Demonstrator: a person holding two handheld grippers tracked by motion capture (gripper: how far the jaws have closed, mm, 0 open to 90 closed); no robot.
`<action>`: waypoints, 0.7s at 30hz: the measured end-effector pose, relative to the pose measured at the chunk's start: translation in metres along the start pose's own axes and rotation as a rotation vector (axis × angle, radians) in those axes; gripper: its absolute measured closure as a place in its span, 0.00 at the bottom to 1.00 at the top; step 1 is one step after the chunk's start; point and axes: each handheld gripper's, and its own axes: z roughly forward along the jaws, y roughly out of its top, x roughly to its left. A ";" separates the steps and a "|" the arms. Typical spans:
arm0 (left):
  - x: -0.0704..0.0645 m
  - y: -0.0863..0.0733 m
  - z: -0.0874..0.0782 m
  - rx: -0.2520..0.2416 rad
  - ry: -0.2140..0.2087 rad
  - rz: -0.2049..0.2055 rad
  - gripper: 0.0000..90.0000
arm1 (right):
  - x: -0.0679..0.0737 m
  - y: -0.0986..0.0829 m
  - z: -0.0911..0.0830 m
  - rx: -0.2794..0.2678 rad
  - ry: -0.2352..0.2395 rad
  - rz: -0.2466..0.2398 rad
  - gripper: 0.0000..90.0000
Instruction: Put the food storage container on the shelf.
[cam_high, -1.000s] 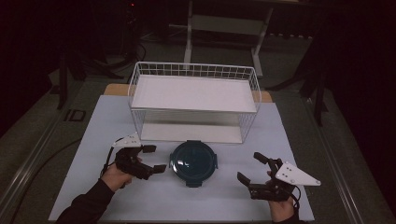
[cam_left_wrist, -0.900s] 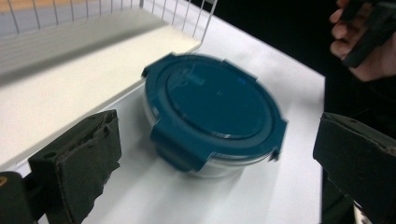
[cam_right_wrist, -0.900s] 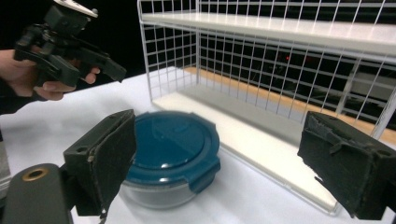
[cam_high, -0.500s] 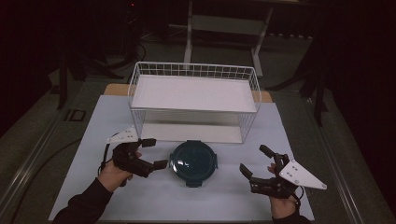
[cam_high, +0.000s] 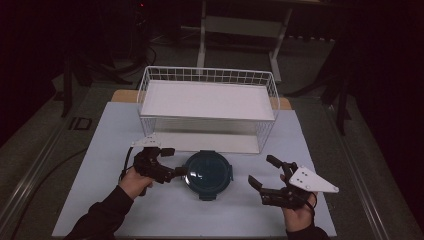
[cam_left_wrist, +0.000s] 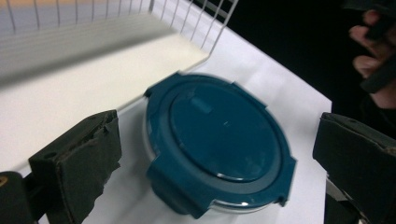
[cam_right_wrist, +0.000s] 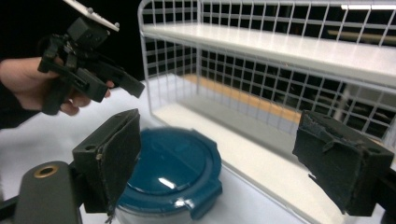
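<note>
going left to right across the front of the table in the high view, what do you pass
left gripper → round blue-lidded container → right gripper, all in front of the white wire basket

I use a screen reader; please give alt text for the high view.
A round blue container sits on a white table before a wire rack, between the open left gripper and open right gripper.
</note>
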 end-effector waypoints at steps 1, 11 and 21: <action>0.003 -0.001 0.002 0.011 0.017 -0.013 0.02 | 0.000 -0.001 0.000 0.000 -0.007 0.002 0.16; 0.027 -0.017 0.020 0.096 0.011 -0.285 0.04 | 0.008 -0.007 0.004 0.055 -0.009 -0.022 0.12; 0.035 -0.022 0.032 0.235 -0.031 -0.475 0.18 | 0.017 -0.008 0.006 0.064 -0.010 -0.061 0.11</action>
